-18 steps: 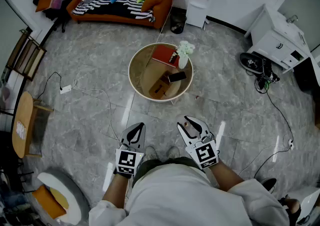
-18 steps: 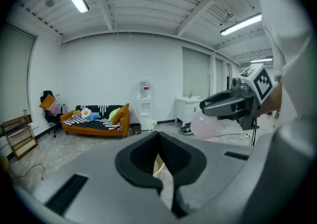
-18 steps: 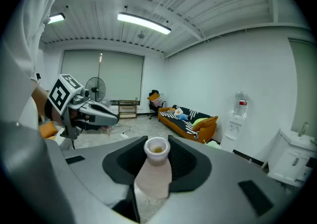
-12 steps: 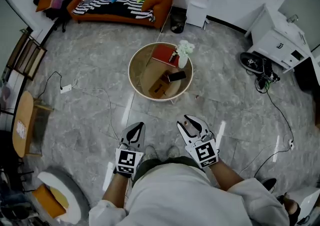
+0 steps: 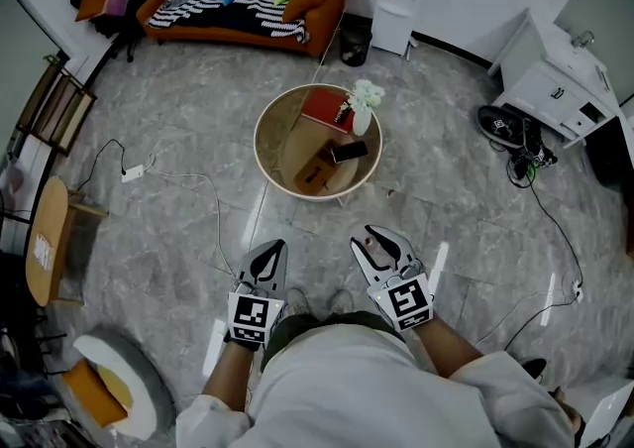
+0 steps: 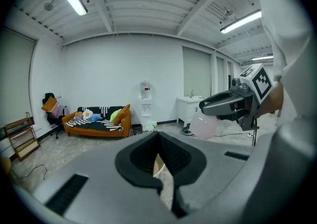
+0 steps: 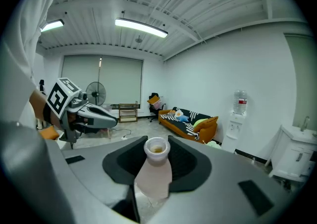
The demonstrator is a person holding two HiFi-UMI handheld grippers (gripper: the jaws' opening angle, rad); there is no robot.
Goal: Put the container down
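Both forearms reach forward from the body, side by side and a little apart, the left gripper [image 5: 268, 254] with its two jaws pressed together and nothing between them, the right gripper [image 5: 381, 243] with its jaws standing wide, clamped on the pale pink container [image 7: 153, 171]

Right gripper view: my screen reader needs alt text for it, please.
The right gripper holds a pale, open-necked container between its jaws. Beyond are a bright room's orange sofa and, at left, the left gripper.
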